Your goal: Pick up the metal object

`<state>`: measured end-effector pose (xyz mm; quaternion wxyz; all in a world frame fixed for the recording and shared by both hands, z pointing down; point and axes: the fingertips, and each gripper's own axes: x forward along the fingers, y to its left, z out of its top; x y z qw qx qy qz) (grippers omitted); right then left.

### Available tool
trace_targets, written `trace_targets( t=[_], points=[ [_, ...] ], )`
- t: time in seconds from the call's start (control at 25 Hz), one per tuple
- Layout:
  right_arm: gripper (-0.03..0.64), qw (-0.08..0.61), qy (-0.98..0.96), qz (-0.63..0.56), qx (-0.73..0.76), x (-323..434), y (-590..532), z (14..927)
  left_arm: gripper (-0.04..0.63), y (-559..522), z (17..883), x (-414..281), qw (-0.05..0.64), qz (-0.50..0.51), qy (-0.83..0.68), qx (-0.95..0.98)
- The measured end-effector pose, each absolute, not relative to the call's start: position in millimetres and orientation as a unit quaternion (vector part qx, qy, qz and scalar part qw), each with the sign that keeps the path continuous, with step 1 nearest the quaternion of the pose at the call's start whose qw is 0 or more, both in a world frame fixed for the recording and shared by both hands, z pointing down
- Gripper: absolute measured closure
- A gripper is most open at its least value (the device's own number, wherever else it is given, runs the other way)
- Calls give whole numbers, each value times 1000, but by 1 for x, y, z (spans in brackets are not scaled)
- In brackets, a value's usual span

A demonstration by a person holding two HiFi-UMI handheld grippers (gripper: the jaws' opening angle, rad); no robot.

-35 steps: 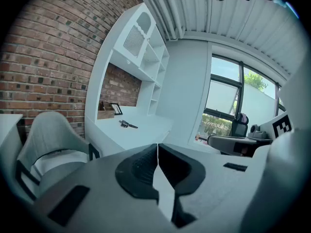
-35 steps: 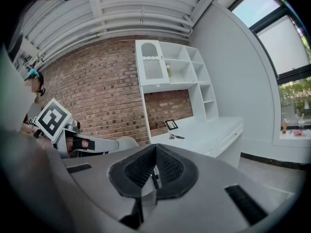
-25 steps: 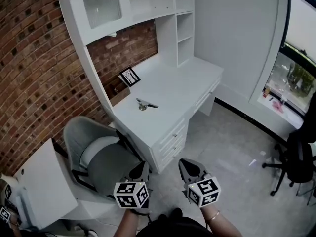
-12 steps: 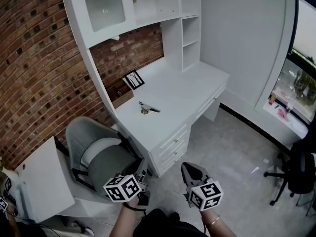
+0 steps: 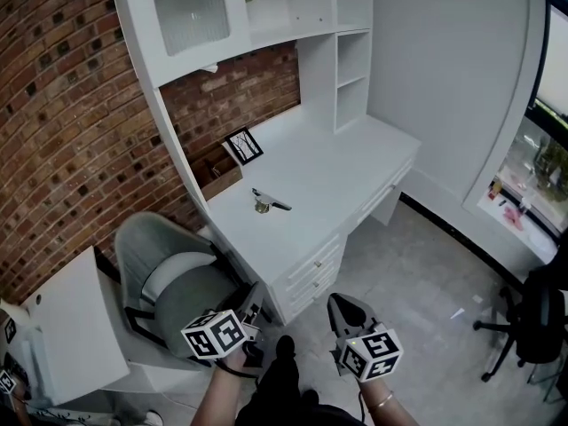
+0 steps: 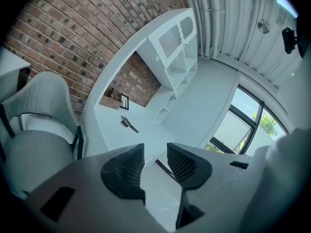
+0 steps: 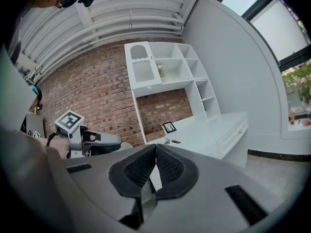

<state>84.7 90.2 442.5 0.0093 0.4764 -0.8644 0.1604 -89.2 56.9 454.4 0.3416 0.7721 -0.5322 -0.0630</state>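
The metal object [image 5: 266, 204], a small dark piece with a brass-coloured base, lies on the white desk [image 5: 346, 171] near its front left part. It also shows small in the left gripper view [image 6: 128, 124] and the right gripper view [image 7: 171, 141]. Both grippers hang low over the floor, well short of the desk. My left gripper [image 5: 252, 303] is by the grey chair; its jaws [image 6: 155, 148] are opening with nothing between them. My right gripper [image 5: 343, 305] points at the desk, and its jaws [image 7: 156, 148] are shut and empty.
A grey chair [image 5: 173, 278] stands at the desk's left end, next to a white side table [image 5: 75, 327]. A small picture frame [image 5: 243, 146] leans at the desk's back under the white shelf unit [image 5: 266, 16]. A black office chair [image 5: 537, 304] stands at the right.
The left gripper has dropped a little and turned, its marker cube now more to the left. The desk sits slightly higher and nearer in view. The right gripper has hardly moved.
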Motion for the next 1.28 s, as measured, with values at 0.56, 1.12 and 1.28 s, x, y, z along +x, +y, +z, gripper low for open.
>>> trace_targets(
  t=[0.56,1.12,1.28],
  points=[
    [612,27,-857,176,484,48,-50,457,445,-94,484,-122,381,-54,-519,763],
    [612,49,-834,195,514,26,-163,473,445,-219,524,-129,450,-33,-482,751],
    [612,53,-828,199,522,25,-181,476,445,-241,537,-127,464,-23,-476,746]
  ],
)
